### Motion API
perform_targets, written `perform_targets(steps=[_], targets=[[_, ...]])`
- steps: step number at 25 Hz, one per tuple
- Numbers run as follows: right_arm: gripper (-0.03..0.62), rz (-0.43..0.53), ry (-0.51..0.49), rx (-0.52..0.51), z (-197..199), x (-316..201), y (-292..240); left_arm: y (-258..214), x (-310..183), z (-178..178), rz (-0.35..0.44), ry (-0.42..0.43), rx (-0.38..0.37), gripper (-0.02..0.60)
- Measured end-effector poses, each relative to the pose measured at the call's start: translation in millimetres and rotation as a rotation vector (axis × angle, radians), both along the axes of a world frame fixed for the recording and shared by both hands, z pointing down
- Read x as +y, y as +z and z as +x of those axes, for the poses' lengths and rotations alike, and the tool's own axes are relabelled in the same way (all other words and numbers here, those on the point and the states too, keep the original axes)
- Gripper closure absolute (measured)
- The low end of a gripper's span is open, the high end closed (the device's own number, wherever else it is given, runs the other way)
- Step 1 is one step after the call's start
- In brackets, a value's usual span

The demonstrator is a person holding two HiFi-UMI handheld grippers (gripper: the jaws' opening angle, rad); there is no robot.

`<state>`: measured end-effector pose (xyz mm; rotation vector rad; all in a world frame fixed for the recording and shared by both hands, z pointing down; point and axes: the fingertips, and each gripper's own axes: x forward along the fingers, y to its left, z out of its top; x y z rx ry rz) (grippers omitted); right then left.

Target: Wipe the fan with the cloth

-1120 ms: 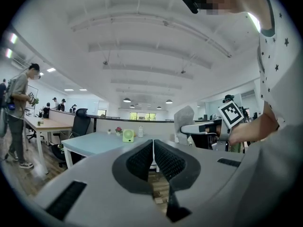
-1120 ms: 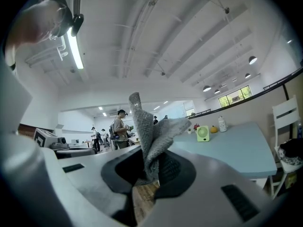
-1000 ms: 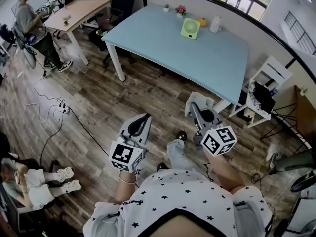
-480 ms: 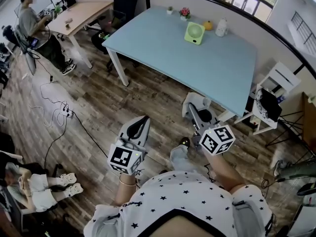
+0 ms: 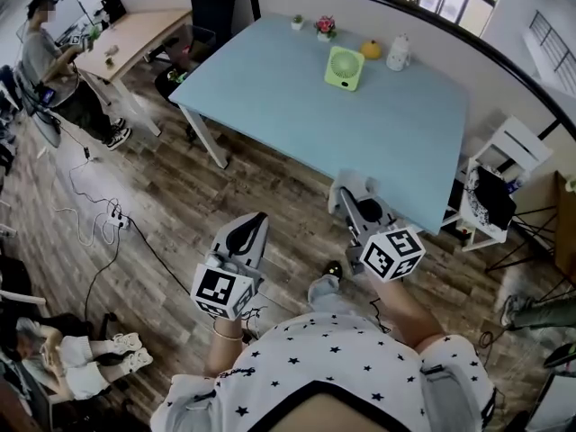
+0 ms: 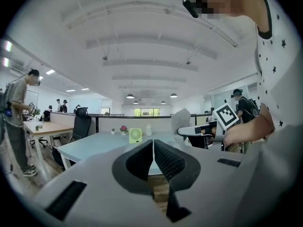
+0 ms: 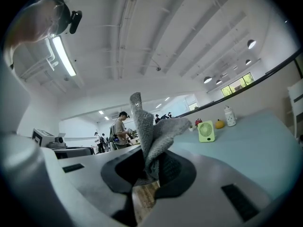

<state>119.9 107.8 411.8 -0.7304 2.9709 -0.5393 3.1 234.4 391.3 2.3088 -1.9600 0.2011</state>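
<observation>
Right claw is clamped on a soft grey cloth that flops above the jaws. Left claw is closed on nothing. The small green fan stands on the far side of the counter. It looks light and easily tipped, so steady its frame. Its grille and base are too small to make out.

fan pale green. cloth grey, fine mesh weave. table light blue, white legs. floor dark brown wood planks. left gripper, right gripper: grey, black ribbed pads, cubes white with black squares. shirt white, black stars. desk light wood.
</observation>
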Motion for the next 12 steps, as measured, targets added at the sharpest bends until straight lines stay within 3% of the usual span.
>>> perform_targets(steps=[12], targets=[[0.542,-0.031,0.059,-0.019,26.8,-80.4,1.1,-15.2,-93.4,20.3,0.001,0.071,-0.031,0.551]])
